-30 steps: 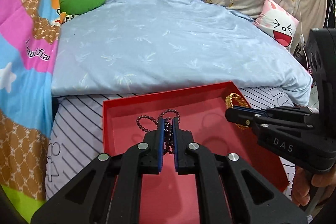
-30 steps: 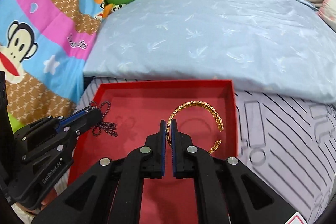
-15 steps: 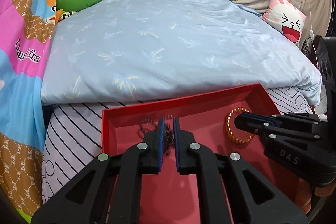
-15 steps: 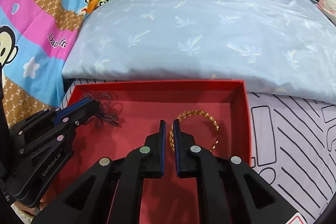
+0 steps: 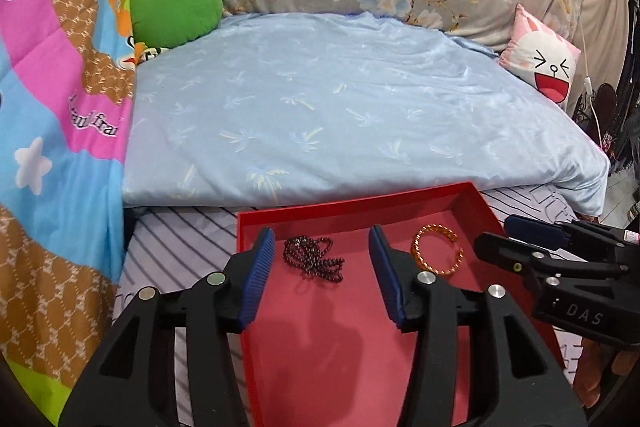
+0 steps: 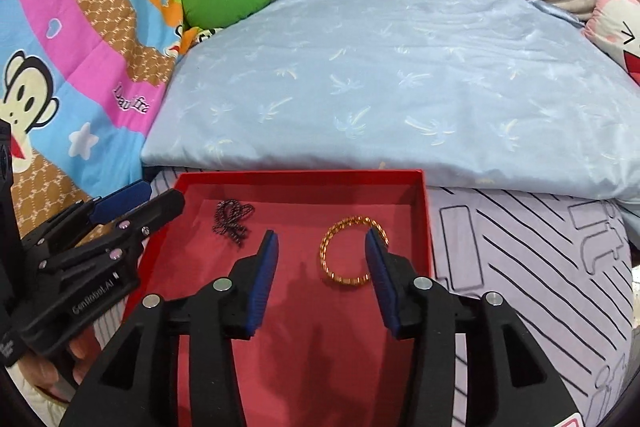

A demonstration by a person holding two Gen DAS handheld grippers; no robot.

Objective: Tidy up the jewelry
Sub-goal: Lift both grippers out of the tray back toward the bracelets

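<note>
A red tray (image 5: 360,205) (image 6: 304,177) lies on the striped sheet. A dark beaded chain (image 5: 314,259) (image 6: 234,221) lies bunched in its far left part. A gold bracelet (image 5: 438,251) (image 6: 352,253) lies in its far right part. My left gripper (image 5: 322,267) is open and empty, raised just behind the chain; it also shows in the right wrist view (image 6: 132,201). My right gripper (image 6: 322,267) is open and empty, raised just behind the bracelet; it also shows in the left wrist view (image 5: 516,237).
A folded light blue blanket (image 5: 340,115) (image 6: 400,87) lies right behind the tray. A green cushion (image 5: 176,11) and a colourful cartoon quilt (image 5: 52,99) are at the left. A pink bunny pillow (image 5: 544,67) is at the far right.
Both grippers have opened and pulled back and up. The left let go of the beaded chain and the right let go of the gold bracelet; both pieces now lie in the tray.
</note>
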